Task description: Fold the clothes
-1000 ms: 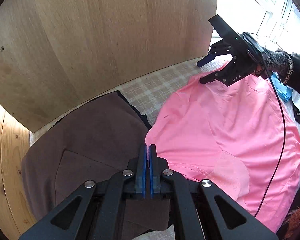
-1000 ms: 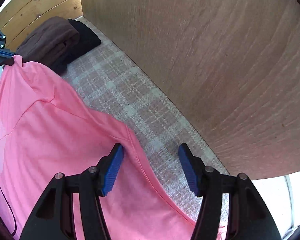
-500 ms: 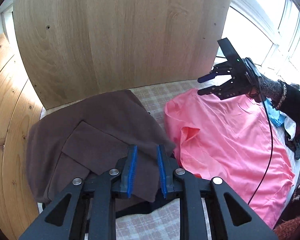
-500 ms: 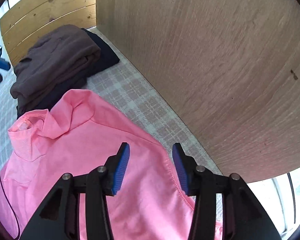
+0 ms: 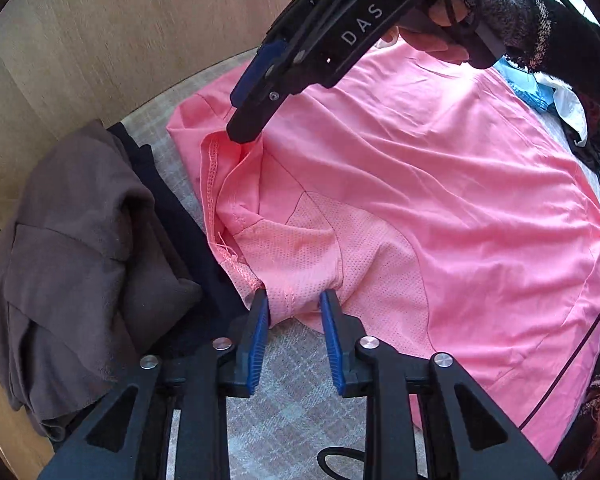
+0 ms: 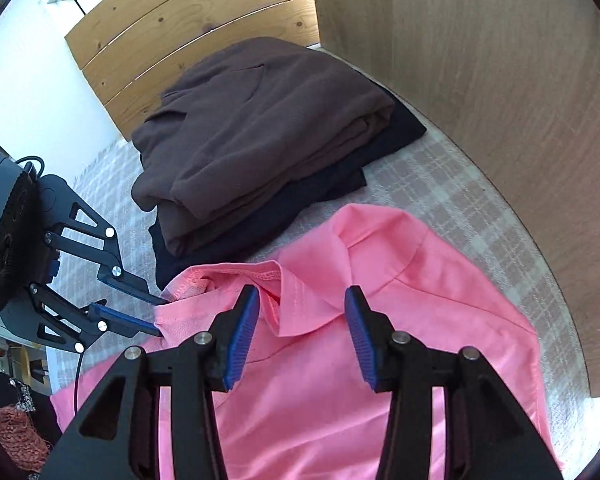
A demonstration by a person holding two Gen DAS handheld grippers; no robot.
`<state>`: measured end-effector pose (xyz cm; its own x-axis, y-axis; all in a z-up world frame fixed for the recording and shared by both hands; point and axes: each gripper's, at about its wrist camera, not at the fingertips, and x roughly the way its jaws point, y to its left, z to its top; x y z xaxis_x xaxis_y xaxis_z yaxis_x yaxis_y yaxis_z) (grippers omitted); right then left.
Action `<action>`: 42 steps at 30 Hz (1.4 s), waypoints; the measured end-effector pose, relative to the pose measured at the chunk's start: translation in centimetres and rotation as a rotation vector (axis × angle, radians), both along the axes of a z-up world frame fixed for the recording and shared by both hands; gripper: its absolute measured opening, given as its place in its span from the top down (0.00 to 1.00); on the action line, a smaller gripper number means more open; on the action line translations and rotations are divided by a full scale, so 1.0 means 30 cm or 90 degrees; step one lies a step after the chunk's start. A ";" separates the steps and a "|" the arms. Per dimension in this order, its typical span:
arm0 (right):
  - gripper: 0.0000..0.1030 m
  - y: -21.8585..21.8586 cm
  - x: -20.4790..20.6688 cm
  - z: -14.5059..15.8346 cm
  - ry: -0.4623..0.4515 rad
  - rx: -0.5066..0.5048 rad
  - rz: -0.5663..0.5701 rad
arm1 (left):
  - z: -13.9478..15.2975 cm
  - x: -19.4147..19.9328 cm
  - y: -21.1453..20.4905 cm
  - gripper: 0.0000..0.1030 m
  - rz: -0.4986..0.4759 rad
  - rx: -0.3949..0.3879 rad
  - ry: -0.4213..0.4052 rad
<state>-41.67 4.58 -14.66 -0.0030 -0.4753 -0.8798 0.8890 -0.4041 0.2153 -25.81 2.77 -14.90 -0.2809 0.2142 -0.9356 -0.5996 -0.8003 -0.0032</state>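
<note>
Straddling the pink shirt [image 5: 440, 200] hem, the left tongs [image 5: 293, 300] gape partway; the right tongs [image 6: 300, 312] spread wide above its collar.

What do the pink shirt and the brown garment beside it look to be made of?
Pink shirt: thin, smooth, slightly shiny knit, probably synthetic sportswear; a panel near the left hand-held gripper shows perforated mesh. Brown garment: thick, matte, fuzzy, likely fleece.

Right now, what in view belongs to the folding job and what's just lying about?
In the job:
pink shirt, spread on the checked cover
left tongs, open around the shirt's mesh edge
right tongs, open over the collar
brown and dark folded pile, likely done

Lying about:
blue cloth at the far edge
black cable
wooden panel
</note>
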 end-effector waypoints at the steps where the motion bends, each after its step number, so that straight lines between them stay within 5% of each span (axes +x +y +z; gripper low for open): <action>1: 0.57 -0.016 0.014 -0.002 0.012 0.006 0.009 | 0.001 0.001 -0.008 0.89 0.005 0.005 -0.002; 3: 0.59 -0.040 0.029 -0.011 0.026 0.018 0.022 | 0.000 0.006 -0.018 0.91 0.007 0.007 -0.003; 6: 0.97 -0.061 0.025 -0.014 0.020 0.034 0.017 | -0.006 0.015 -0.028 0.94 0.004 0.007 -0.004; 15: 0.97 -0.134 0.024 0.194 0.050 -0.079 0.009 | 0.103 0.092 -0.119 0.96 0.024 0.047 0.034; 25: 0.97 -0.230 -0.021 0.187 0.048 -0.080 -0.021 | 0.141 0.065 -0.184 0.96 0.061 0.063 0.060; 27: 0.97 -0.222 -0.021 0.181 0.039 -0.077 -0.026 | 0.159 0.061 -0.149 0.92 0.048 0.065 0.080; 29: 0.97 -0.212 -0.029 0.176 0.023 -0.074 -0.040 | 0.177 0.058 -0.115 0.69 0.035 0.067 0.101; 30: 0.97 -0.205 -0.034 0.174 0.010 -0.074 -0.048 | 0.186 0.056 -0.097 0.66 0.029 0.068 0.111; 35: 0.97 -0.179 -0.045 0.158 -0.023 -0.064 -0.071 | 0.199 0.033 -0.009 0.66 -0.024 0.027 0.160; 39: 0.97 -0.162 -0.054 0.138 -0.039 -0.060 -0.093 | 0.161 -0.009 0.048 0.66 -0.068 0.037 0.126; 40: 0.97 -0.159 -0.055 0.133 -0.043 -0.061 -0.099 | 0.147 -0.011 0.051 0.71 -0.072 0.047 0.115; 41: 0.97 -0.158 -0.054 0.129 -0.042 -0.058 -0.103 | 0.134 -0.011 0.051 0.94 -0.073 0.048 0.106; 42: 0.97 -0.158 -0.052 0.125 -0.041 -0.055 -0.108 | 0.120 -0.008 0.048 0.97 -0.070 0.038 0.102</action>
<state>-43.23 -0.16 -10.91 -0.0345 -0.5469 -0.8365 0.7933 -0.5240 0.3099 -26.04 4.20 -11.30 -0.3963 0.3054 -0.8658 -0.6802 -0.7310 0.0534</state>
